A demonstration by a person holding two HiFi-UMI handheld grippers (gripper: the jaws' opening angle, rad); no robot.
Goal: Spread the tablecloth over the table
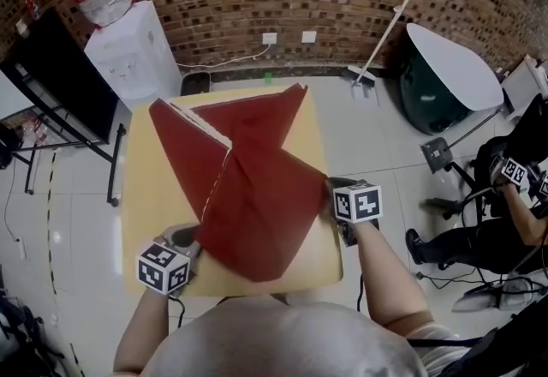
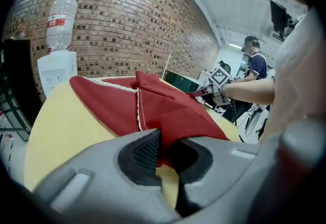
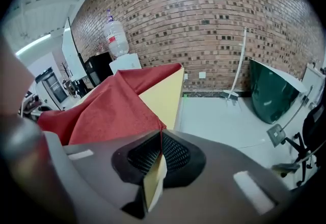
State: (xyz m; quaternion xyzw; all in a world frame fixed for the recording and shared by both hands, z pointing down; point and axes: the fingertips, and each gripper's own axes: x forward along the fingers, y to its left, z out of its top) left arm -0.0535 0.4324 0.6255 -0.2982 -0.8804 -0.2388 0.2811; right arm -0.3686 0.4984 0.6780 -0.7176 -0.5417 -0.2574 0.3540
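A dark red tablecloth (image 1: 248,178) lies rumpled and partly folded on the square yellow table (image 1: 145,195), with a white-trimmed hem showing along its left fold. At the table's near left corner my left gripper (image 1: 184,240) is shut on a near corner of the cloth. In the left gripper view the red fabric (image 2: 163,106) runs in between the pads of that gripper (image 2: 164,152). My right gripper (image 1: 330,195) at the table's right edge is shut on the cloth's right corner. The right gripper view shows the cloth (image 3: 107,111) pinched at the tips of the gripper (image 3: 161,135), beside the tabletop (image 3: 163,95).
A white water dispenser (image 1: 128,50) and a black stand (image 1: 60,84) are at the far left. A brick wall runs along the back, with a broom (image 1: 381,37) leaning on it. A green and white tub (image 1: 445,75) and a seated person (image 1: 505,212) are at the right.
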